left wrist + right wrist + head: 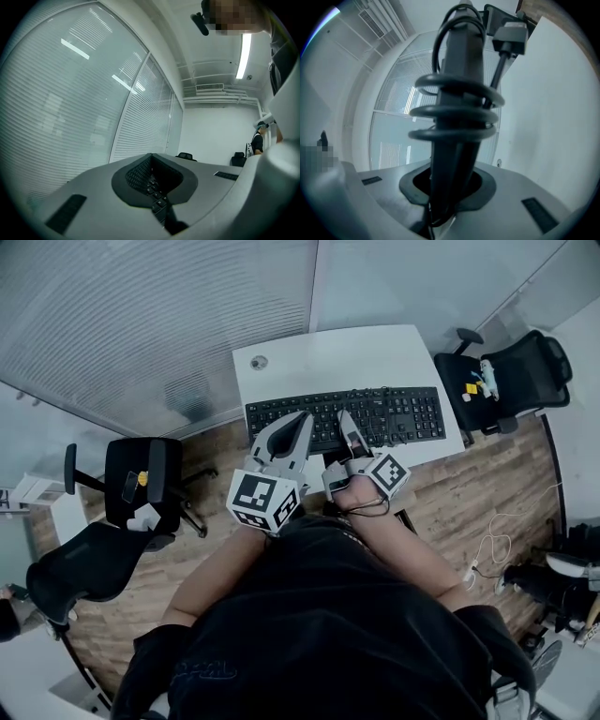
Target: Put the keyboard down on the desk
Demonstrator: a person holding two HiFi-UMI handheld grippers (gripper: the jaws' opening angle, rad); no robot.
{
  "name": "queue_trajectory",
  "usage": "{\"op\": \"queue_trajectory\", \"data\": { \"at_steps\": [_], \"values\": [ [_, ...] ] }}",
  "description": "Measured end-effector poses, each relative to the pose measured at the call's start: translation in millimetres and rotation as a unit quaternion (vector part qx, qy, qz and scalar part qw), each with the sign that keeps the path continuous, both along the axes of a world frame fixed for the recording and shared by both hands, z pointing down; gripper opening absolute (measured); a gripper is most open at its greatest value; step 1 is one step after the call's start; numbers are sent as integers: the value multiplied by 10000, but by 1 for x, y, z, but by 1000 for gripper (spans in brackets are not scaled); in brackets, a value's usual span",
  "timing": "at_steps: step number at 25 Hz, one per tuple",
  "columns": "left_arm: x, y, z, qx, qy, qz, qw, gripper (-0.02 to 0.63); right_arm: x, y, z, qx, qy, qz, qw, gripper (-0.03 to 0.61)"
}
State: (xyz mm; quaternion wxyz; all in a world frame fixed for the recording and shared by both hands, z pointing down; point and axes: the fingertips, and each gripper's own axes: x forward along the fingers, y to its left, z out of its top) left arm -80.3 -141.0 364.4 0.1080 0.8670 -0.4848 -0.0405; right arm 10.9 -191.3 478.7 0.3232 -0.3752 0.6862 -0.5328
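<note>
A black keyboard (pixel 394 416) hangs level just over the white desk (pixel 319 362), its long side across the head view. My left gripper (pixel 298 423) is shut on its near edge left of the middle; in the left gripper view, keys (pixel 157 199) show between the dark pads. My right gripper (pixel 348 420) is shut on the near edge just to the right. The right gripper view shows the keyboard (pixel 457 70) edge-on between the jaws, with its cable (pixel 459 110) coiled round it and the plug (pixel 512 33) sticking out. The desk top (pixel 553 117) fills that view's right side.
A round grommet (pixel 259 362) sits at the desk's far left corner. One black office chair (pixel 150 484) stands left of the desk, another (pixel 516 376) with small items on its seat at the right. Slatted blinds (pixel 141 324) run behind. Loose cables (pixel 487 549) lie on the floor.
</note>
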Motion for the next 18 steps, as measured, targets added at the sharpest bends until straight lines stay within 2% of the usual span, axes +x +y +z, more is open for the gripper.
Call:
{"op": "queue_trajectory", "data": {
  "at_steps": [11,18],
  "values": [
    [-22,-17,8,-91,21,-326,9994,14,-15,-22,7,-61,29,-193,9998,84],
    [-12,-42,19,-280,-4,-371,9989,14,-8,-44,20,-241,-31,-265,9994,84]
  ]
}}
